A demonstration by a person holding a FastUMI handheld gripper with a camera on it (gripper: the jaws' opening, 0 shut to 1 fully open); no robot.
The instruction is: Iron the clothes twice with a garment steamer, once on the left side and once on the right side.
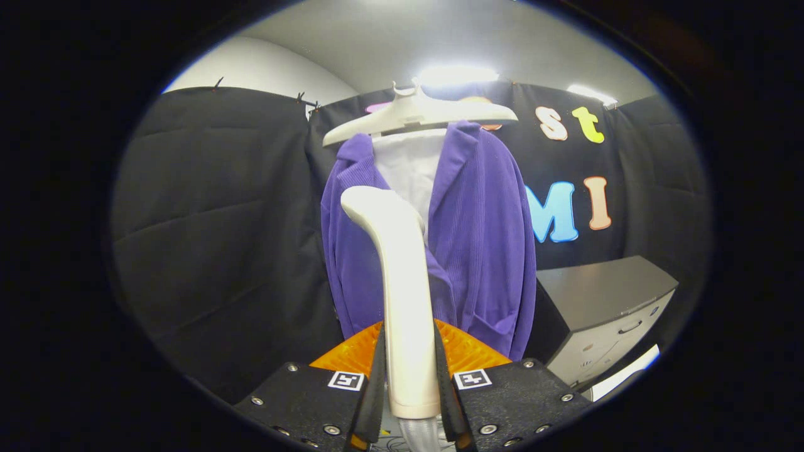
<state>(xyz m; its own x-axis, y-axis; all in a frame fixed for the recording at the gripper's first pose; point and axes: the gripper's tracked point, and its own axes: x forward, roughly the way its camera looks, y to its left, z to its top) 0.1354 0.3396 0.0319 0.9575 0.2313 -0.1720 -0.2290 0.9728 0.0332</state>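
Between the two fingers of the gripper (409, 370), the garment steamer (402, 295) stands clamped by its handle, both fingers pressing its sides. Its long axis runs upright, and the head curves up toward the purple jacket (483, 238). That jacket hangs just beyond on a white hanger (418, 113), over a white garment (408, 166). A grey cabinet (603, 307) stands beside the jacket.
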